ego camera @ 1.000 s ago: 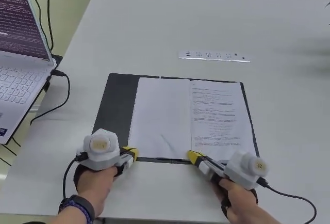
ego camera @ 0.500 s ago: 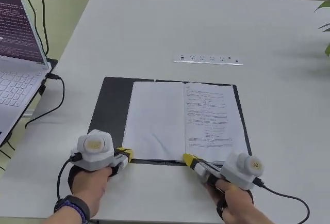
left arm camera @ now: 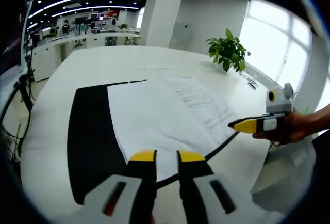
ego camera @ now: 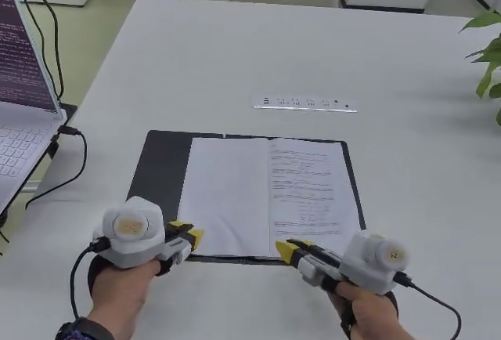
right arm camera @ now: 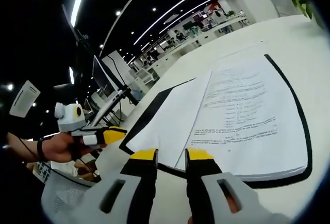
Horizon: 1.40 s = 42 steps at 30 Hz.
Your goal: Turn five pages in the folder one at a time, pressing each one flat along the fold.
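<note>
1. We see the folder (ego camera: 160,171) lying open, lower centre of frame on the bench (ego camera: 235,42); only our view shifted.
2. Left hand-held gripper (ego camera: 190,235) and right hand-held gripper (ego camera: 283,247) still wait at its bottom edge, jaws narrowly apart and empty; we judge no turn started.

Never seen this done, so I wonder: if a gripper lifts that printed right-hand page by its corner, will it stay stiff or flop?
Probably floppy: the printed page looks like one thin sheet lying flat in the folder, so it should droop. Likely very light. It seems held at the centre fold, so it would swing over, not come free.
</note>
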Each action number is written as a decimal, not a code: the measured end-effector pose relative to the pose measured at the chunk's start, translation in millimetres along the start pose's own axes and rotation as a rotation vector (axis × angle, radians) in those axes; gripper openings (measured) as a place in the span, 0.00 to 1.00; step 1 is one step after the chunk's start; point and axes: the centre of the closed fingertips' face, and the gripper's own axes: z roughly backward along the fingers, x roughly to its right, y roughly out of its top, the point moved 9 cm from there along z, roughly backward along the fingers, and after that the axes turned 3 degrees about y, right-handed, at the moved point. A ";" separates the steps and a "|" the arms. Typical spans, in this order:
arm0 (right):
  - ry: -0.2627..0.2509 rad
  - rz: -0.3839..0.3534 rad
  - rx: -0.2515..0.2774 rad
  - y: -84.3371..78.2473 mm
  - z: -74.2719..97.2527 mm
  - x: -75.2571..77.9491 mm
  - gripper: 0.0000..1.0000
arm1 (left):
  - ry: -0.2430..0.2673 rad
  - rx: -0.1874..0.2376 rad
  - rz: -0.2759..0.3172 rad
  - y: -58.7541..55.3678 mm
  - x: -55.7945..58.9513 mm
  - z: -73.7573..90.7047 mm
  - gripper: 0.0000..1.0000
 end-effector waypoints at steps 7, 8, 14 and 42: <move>-0.046 0.044 0.030 19.5 28.6 12.8 0.29 | -0.003 0.018 -0.031 11.9 -2.4 16.0 0.21; -0.054 0.053 0.035 22.4 34.2 13.7 0.31 | -0.001 0.019 -0.036 13.0 -2.8 18.5 0.22; -0.057 0.122 0.051 35.0 58.8 13.2 0.41 | 0.006 0.035 -0.069 21.8 -5.5 36.9 0.28; -0.162 0.186 0.104 39.4 143.6 4.5 0.69 | 0.032 0.064 -0.091 21.6 5.4 89.6 0.61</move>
